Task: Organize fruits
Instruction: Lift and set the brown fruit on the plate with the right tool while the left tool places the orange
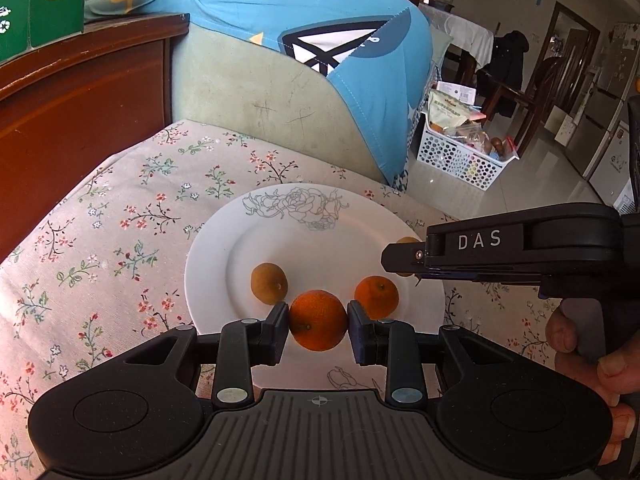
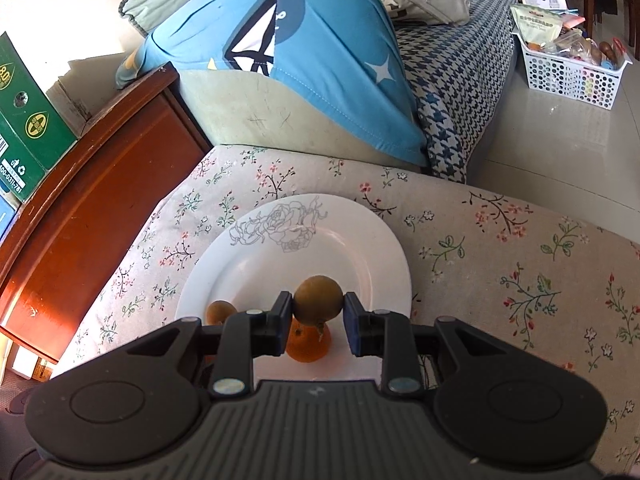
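My left wrist camera looks steeply down along its fingers, close over the white plate [image 1: 216, 280]. My right wrist camera does likewise; both share plate [image 2: 384, 264] and floral cloth [image 1: 120, 208].

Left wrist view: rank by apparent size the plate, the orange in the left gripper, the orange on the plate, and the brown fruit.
1. Plate
2. Held orange, though it's nearest the camera
3. Orange on the plate
4. Brown fruit, close to 3; unsure

Bright daylight, both views sharp w/ heavy fisheye bending at edges. Glare on tiled floor [image 1: 520, 184]; wooden cabinet [image 2: 80, 216] side sunlit orange.
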Available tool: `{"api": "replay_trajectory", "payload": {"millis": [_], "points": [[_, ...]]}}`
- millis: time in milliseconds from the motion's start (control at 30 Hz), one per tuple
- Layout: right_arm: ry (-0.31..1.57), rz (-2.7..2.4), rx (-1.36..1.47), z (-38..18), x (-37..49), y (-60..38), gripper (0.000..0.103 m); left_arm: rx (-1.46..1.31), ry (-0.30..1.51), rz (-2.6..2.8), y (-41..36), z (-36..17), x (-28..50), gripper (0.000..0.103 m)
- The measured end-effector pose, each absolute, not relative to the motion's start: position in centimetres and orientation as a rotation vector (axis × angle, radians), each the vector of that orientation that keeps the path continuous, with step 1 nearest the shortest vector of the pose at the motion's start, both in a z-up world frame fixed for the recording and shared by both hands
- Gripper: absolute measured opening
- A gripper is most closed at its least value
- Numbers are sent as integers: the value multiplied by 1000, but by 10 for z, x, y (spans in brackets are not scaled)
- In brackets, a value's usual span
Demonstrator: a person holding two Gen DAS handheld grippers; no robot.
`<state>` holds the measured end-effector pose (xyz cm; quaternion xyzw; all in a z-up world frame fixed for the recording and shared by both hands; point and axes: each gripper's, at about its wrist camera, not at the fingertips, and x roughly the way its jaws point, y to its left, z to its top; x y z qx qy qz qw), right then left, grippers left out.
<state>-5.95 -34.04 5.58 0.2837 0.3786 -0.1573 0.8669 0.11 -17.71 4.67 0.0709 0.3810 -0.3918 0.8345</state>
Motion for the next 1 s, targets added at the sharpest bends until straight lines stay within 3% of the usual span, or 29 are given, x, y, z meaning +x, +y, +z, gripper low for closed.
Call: {"api": "replay_trajectory", "payload": {"millis": [767,1000], "points": [[748,-347,727,53,-63,-364,31,96,776,-823,-175,67,10,33],[750,-333,646,67,-70,-349,32,110,784,-764,-159,79,10,44]]}}
